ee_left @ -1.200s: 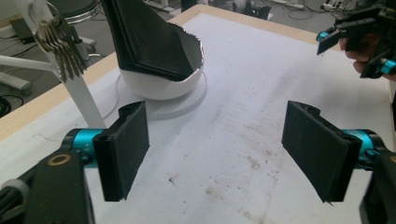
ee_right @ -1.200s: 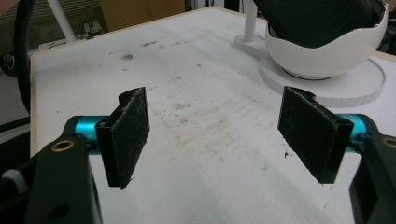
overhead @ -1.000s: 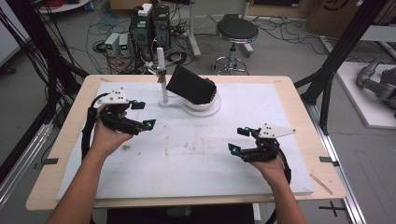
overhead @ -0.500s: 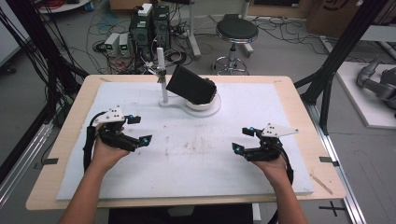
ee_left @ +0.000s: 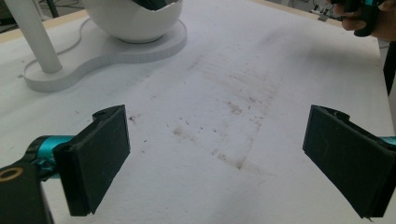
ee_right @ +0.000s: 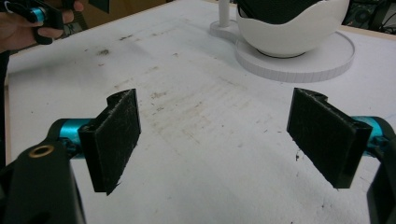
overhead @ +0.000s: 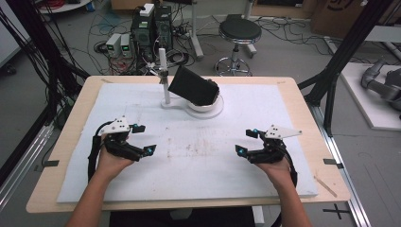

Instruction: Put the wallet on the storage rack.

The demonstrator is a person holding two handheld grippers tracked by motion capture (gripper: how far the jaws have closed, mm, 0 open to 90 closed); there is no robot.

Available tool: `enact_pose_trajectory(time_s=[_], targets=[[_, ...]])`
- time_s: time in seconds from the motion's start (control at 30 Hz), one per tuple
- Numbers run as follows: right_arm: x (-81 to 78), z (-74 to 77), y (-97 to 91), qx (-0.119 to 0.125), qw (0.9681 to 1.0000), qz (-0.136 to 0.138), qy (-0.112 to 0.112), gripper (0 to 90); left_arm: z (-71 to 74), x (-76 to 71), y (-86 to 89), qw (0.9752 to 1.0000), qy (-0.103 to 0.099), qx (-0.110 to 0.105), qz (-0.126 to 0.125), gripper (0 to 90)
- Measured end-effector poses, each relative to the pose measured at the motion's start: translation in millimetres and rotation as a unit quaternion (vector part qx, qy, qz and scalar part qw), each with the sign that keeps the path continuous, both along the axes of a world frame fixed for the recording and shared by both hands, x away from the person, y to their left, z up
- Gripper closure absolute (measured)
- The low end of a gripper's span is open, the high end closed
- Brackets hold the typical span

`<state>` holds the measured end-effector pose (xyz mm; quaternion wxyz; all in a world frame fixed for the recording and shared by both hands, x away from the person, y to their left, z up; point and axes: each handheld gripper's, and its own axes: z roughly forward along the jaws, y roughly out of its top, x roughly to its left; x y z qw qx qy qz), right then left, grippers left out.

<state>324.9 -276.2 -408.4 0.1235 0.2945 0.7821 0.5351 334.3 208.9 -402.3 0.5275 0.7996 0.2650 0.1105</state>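
Both grippers sit low over the white mat (overhead: 198, 156), well apart: left gripper (overhead: 142, 139) near left, right gripper (overhead: 246, 142) near right, jaws on both spread wide, holding nothing. Far centre, a black box (overhead: 194, 86) leans tilted in the white stand (overhead: 201, 106).

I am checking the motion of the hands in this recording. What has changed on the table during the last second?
The left gripper drew back toward the person's edge of the table and slightly inward. The right gripper shifted only a little. Both have their jaws wide open and hold nothing. The black object tilted in the white bowl-shaped stand stayed as it was.
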Motion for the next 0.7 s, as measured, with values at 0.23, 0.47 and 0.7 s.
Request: enact_pose_trajectory(time_s=[0.23, 0.47, 0.7], targets=[[0.3, -0.3, -0.1, -0.001, 1.0, 0.001, 0.002, 17.7, 0.2, 0.3, 1.8, 1.0, -0.001, -0.001, 0.004, 7.4], [0.8, -1.7, -1.3, 0.001, 1.0, 0.0, 0.004, 17.7, -1.2, 1.0, 0.4, 0.9999, 0.0, 0.009, 0.005, 7.4], [-0.2, -1.3, -0.2, 0.001, 1.0, 0.003, 0.004, 17.7, -1.7, 0.3, 1.5, 0.9999, 0.0, 0.013, 0.006, 7.4]])
